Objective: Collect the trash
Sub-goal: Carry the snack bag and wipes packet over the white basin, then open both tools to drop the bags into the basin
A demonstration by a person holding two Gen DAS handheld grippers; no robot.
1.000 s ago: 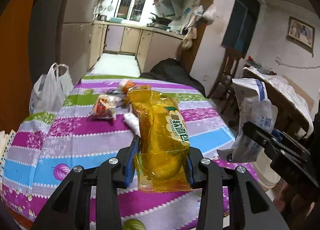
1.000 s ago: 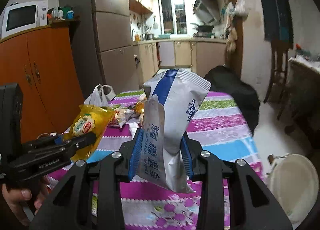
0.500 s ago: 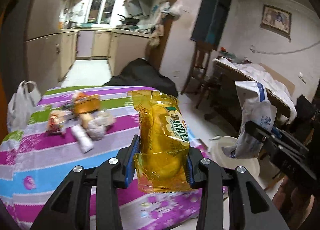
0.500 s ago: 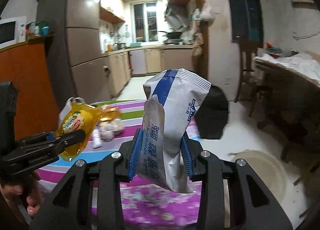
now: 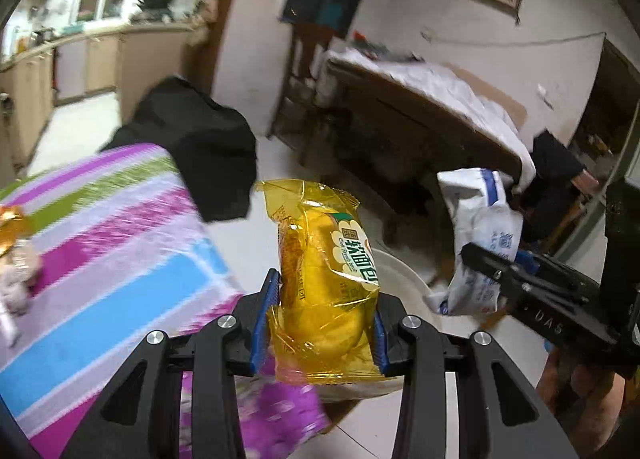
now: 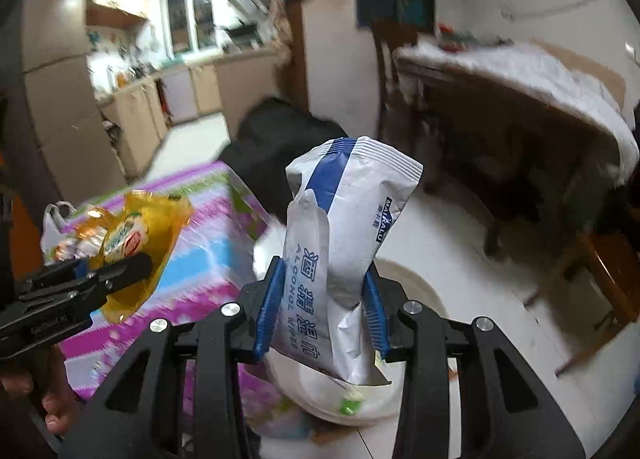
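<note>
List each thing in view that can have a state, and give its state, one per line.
left gripper: shut on the yellow wrapper.
yellow wrapper: held upright, off the table.
right gripper: shut on the white wipes pack.
white wipes pack: held above the white bin.
white bin: open, some trash inside.

Glossy yellow plastic wrapper [image 5: 326, 283]

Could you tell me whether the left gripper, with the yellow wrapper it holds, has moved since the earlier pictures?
Yes. The left gripper, jaws clamped on the yellow wrapper, has swung off the striped tablecloth toward the white bin on the floor.
</note>
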